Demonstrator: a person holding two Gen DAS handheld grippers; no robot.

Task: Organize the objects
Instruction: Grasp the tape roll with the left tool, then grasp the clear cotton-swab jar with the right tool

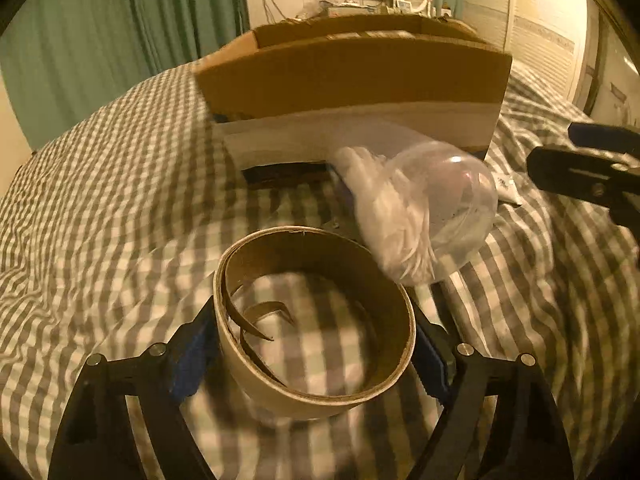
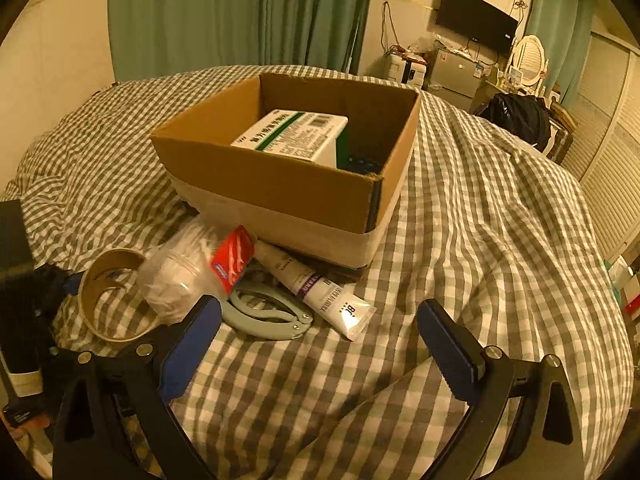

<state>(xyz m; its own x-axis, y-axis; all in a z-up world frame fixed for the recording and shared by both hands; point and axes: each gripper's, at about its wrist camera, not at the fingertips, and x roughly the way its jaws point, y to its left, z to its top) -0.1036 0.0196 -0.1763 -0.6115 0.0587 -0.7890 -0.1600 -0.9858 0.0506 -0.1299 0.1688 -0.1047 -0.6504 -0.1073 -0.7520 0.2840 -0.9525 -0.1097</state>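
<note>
My left gripper (image 1: 312,356) is shut on an empty brown cardboard tape ring (image 1: 320,398), one blue pad on each side of it, low over the checked bedding. In the right wrist view the ring (image 2: 116,335) is at the lower left. Touching it lies a clear tub of cotton swabs (image 1: 420,216) with a red label (image 2: 232,258). A white tube (image 2: 320,294) and a grey hand-grip tool (image 2: 264,318) lie in front of the cardboard box (image 2: 280,188). A white-and-green carton (image 2: 292,136) sits inside the box. My right gripper (image 2: 320,316) stands open, holding nothing, just short of the tube.
Everything rests on a rumpled grey-and-white checked bed cover (image 2: 480,240). A black bag (image 2: 516,120) sits beyond the bed's far right. Green curtains (image 2: 240,12) hang behind. Slatted wardrobe doors (image 2: 612,168) run along the right.
</note>
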